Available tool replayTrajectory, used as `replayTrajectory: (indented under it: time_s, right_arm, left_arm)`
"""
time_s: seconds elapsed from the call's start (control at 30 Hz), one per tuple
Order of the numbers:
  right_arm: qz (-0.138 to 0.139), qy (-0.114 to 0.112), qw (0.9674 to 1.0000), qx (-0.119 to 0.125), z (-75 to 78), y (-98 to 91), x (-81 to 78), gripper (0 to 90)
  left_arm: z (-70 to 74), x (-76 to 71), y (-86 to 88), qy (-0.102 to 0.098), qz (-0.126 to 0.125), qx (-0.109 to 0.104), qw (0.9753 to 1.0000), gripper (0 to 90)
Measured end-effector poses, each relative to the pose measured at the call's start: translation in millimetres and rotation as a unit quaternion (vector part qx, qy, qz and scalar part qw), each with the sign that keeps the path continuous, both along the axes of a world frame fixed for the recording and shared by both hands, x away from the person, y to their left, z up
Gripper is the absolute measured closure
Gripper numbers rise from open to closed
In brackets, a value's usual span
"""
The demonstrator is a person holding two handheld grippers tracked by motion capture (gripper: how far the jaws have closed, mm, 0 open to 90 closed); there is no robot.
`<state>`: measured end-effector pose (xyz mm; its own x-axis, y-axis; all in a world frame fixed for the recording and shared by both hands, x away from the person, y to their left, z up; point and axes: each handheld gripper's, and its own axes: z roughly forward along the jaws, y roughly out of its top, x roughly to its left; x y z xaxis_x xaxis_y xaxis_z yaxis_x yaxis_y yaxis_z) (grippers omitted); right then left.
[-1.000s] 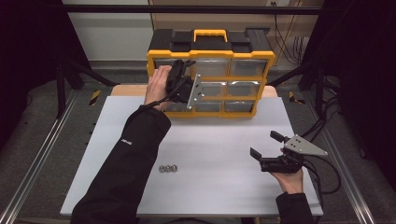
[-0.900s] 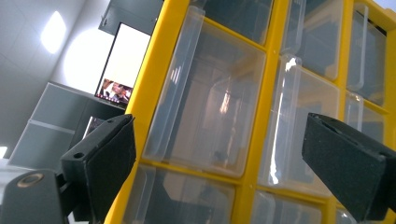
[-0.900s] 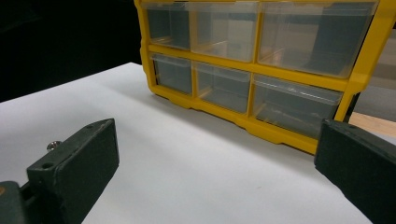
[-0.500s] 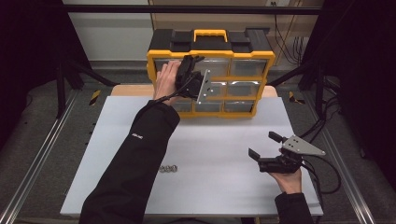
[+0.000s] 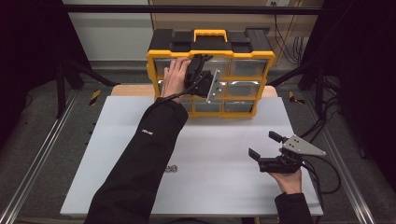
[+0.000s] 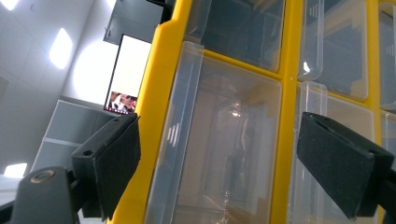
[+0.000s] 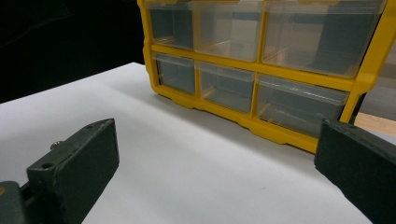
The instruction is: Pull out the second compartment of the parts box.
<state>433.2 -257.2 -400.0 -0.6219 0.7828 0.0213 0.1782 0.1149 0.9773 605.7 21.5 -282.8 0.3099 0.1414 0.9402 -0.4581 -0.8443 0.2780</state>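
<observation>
now | left gripper (image 6: 219, 172) wide, jaws just narrowing around clear drawer (image 6: 219, 154) of yellow organizer (image 5: 211, 74), nothing pinched | drawer front should be centred before closing | right gripper (image 5: 264, 148) wide, empty, parked

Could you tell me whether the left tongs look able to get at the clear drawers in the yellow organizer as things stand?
Probably yes: the left tongs are already up against the yellow organizer, jaws apart, a clear drawer right ahead with nothing between.

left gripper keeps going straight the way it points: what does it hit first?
Most likely the clear drawer front at the left edge of the yellow organizer. The left gripper faces it close up, jaws open astride it and its yellow frame bars. Exact gap is unclear.
</observation>
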Motion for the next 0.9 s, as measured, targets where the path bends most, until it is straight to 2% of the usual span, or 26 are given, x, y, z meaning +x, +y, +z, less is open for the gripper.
replayTrajectory:
  time_s: [0.17,0.2,0.33,0.37,0.5,0.6,0.63,0.77,0.83,0.9]
  right_arm:
    - [0.0,0.0,1.0,0.0,-0.3,0.8,0.1,0.4]
    - [0.003,-0.003,1.0,-0.005,-0.1,0.4,0.1,0.4]
    - [0.002,-0.001,1.0,-0.004,1.1,0.7,-0.9,0.4]
    - [0.001,0.0,1.0,-0.003,1.2,0.9,-1.3,0.4]
    - [0.001,0.001,1.0,-0.006,1.2,0.7,-1.8,0.5]
    - [-0.001,0.002,1.0,-0.004,1.4,0.4,-2.7,0.4]
    - [-0.001,0.002,1.0,-0.005,1.3,0.3,-2.9,0.4]
    - [0.0,0.003,1.0,-0.006,0.9,1.0,-3.0,0.4]
    - [0.001,-0.004,1.0,-0.009,0.4,0.5,-2.4,0.4]
    - [0.0,0.0,1.0,-0.006,0.9,0.7,-2.9,0.4]
  left_arm:
    - [-4.6,5.2,-0.8,-0.014,0.009,0.014,0.9998,14.3]
    - [-3.3,4.9,-0.3,-0.021,0.02,0.032,0.9991,14.7]
    - [-4.6,5.1,-1.0,-0.036,0.023,0.039,0.9983,19.3]
    - [-4.8,4.9,-2.0,-0.042,0.024,0.039,0.9981,21.6]
    - [-5.4,4.4,-2.9,-0.045,0.026,0.04,0.9979,23.3]
    - [-7.0,4.1,-4.2,-0.046,0.027,0.044,0.9976,27.8]
    - [-8.4,3.5,-5.3,-0.052,0.032,0.042,0.9973,28.3]
    - [-7.9,3.1,-5.5,-0.052,0.034,0.033,0.9976,31.5]
    - [-6.8,2.9,-5.3,-0.057,0.036,0.032,0.9972,36.3]
    - [-6.5,2.7,-5.2,-0.061,0.038,0.034,0.9968,37.5]
